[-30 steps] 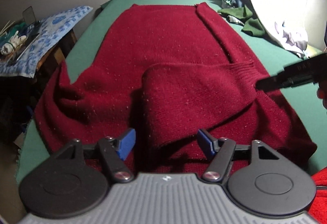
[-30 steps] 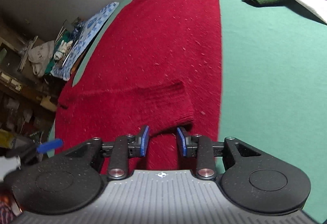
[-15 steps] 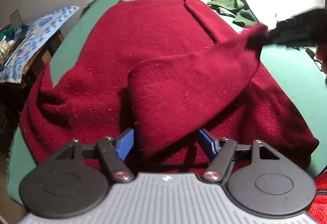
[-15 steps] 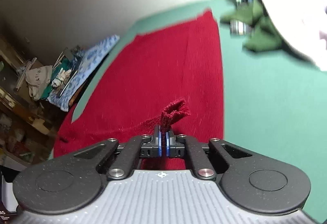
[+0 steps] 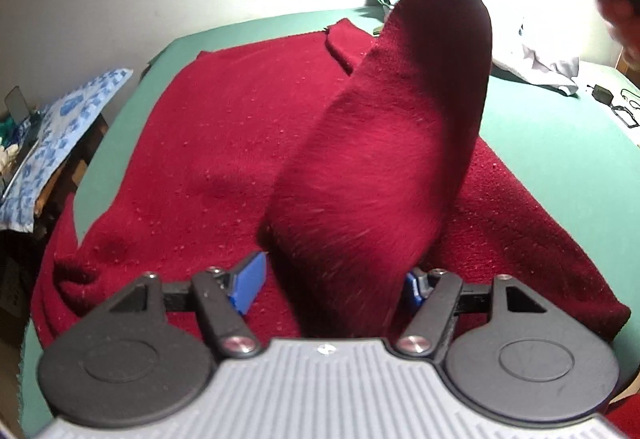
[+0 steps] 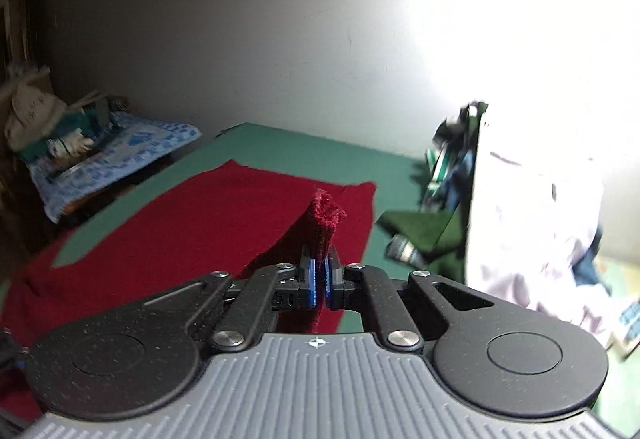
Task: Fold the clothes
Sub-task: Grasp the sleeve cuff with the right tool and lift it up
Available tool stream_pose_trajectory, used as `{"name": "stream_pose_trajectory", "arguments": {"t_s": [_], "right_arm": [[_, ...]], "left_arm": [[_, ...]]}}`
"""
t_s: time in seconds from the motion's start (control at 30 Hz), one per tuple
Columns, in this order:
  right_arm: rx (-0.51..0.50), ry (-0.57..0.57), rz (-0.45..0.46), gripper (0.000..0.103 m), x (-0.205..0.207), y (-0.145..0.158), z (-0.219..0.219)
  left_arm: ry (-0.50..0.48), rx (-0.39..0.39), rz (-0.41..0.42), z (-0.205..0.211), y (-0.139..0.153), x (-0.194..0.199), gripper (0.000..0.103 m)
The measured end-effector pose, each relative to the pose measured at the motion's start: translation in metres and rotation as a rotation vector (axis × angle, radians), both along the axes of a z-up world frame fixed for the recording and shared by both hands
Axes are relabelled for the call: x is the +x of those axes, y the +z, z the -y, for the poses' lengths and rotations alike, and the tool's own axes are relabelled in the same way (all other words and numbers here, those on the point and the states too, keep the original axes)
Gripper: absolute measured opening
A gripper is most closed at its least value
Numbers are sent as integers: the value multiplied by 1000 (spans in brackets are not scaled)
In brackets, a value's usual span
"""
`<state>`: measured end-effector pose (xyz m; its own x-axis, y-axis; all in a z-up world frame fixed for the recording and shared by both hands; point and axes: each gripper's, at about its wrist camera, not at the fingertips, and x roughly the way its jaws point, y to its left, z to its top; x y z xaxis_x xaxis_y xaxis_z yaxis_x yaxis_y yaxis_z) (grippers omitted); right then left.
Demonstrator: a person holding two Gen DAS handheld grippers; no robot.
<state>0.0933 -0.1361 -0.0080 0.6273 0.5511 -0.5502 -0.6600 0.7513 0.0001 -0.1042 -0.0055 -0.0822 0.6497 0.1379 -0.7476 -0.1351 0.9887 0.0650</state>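
Right gripper (image 6: 319, 289) is clamped on the sleeve cuff (image 6: 326, 215); the ribbed end sticks out just past the pads and bunches there. Left gripper (image 5: 334, 281) has its jaws spread wide, holding nothing; the raised sleeve (image 5: 396, 159) hangs down between them, touching or just short of the far-side pad, can't tell which.

Outward from there: the sleeve runs taut from the cuff, held high above and to the right of the left jaws, down to the sweater (image 5: 224, 143), which lies flat on the green table (image 5: 560, 167) ahead of and under the left gripper. Its near-left edge is rumpled and rides over the table edge. A pile of other clothes (image 6: 520, 207) sits well to the right of the right jaws.

Judging by this, the step is carrying the sleeve across the body. To do it well:
- keep the bite on the cuff only, no body fabric
- keep the arc low enough that the shoulder doesn't drag the body
- use the left jaws as a pin near the fold line if the body shifts
- lay the sleeve flat before letting go
- flatten the left rumple before any further fold
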Motion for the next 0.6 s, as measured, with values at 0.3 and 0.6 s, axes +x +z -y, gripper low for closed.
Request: {"name": "stream_pose_trajectory", "arguments": {"t_s": [0.3,0.6], "right_arm": [[-155,21,131,5,58,-16,-25],[-196,41,186,5,105,-25,-58]], "left_arm": [[-81,-57,36,24,11,13,66],[-152,-102,-1,53,3,34,67]]}}
